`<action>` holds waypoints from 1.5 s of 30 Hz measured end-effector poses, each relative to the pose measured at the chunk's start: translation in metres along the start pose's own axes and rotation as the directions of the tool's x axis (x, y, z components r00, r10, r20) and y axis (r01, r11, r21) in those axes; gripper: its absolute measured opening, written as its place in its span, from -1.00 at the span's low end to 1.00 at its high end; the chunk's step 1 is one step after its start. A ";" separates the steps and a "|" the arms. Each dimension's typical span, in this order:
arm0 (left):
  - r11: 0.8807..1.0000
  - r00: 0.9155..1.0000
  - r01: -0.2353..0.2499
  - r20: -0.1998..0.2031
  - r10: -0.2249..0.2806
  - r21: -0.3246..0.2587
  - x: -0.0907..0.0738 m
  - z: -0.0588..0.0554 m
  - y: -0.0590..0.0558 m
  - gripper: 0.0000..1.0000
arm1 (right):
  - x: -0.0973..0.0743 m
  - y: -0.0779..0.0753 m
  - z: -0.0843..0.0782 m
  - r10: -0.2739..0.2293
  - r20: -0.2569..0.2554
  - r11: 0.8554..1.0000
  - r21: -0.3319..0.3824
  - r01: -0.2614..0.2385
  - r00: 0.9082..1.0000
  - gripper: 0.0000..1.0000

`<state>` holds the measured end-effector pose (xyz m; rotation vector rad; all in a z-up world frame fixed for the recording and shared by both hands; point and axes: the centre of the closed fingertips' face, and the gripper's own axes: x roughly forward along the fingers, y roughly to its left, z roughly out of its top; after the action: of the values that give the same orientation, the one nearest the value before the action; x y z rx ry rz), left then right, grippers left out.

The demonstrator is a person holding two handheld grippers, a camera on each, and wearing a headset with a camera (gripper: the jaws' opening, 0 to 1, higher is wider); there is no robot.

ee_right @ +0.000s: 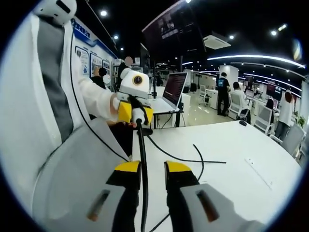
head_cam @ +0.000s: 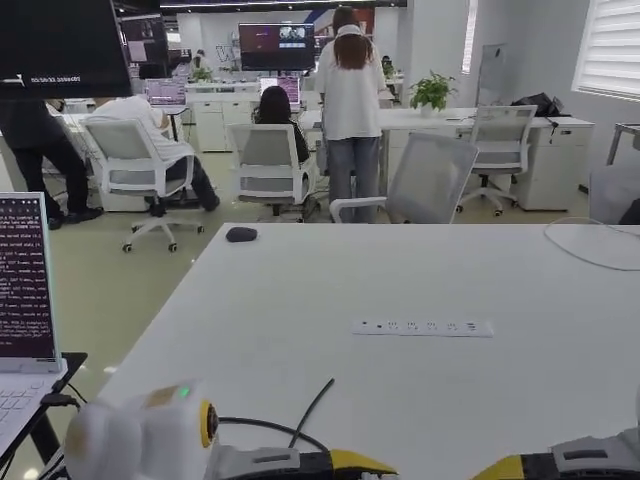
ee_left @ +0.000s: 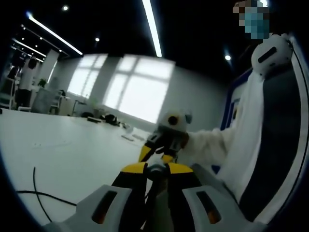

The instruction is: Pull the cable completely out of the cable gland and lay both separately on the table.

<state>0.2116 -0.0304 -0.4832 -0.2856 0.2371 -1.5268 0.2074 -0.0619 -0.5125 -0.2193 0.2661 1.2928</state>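
1. Our left gripper (ee_left: 156,169) sits nearer us than the flat white power strip (head_cam: 422,327) and to its left. Its yellow-tipped fingers (ee_left: 133,169) are clenched on the small pale grey cable gland (ee_right: 138,116), which is held up off the white table (head_cam: 300,300).
2. The thin black cable (ee_right: 142,150) comes straight out of that gland and runs in a straight line across to our right gripper. More of it lies in loose curves on the table, nearer us than the power strip and to its left.
3. Our right gripper (ee_right: 152,169) is nearer us than the power strip, just past its right end. Its yellow-tipped fingers (ee_right: 176,169) are parted wider than the cable. The cable passes through the gap close along one finger, with clear space on the other side, so we see it released rather than pinched.
4. For writing, the open laptop (head_cam: 22,290) far to the left of the power strip shows rows of pale text on a dark screen, too small for us to read.
5. In the right gripper view, a white wall board (ee_right: 82,34) stands beyond the left gripper, on the side away from the power strip. It carries blue lettering that we cannot make out.
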 end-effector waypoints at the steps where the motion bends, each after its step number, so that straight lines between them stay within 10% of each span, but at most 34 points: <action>1: 1.000 1.000 0.001 -0.003 -0.001 0.003 0.001 0.000 -0.001 -0.67 | 0.001 0.001 0.004 0.006 0.014 1.000 0.003 -0.006 1.000 -0.62; 16: 0.999 0.999 0.000 -0.046 0.002 0.041 0.009 -0.012 -0.010 -0.67 | 0.016 0.028 0.026 0.041 0.079 0.999 0.009 -0.042 0.996 -0.89; 45: 0.998 0.993 0.049 -0.106 -0.045 0.039 0.011 -0.028 0.000 -0.67 | -0.007 0.016 -0.014 -0.088 -0.046 0.996 0.031 0.089 0.995 -0.93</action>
<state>0.2031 -0.0423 -0.5093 -0.1792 0.2824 -1.5935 0.1889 -0.0685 -0.5238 -0.2293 0.3126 1.1961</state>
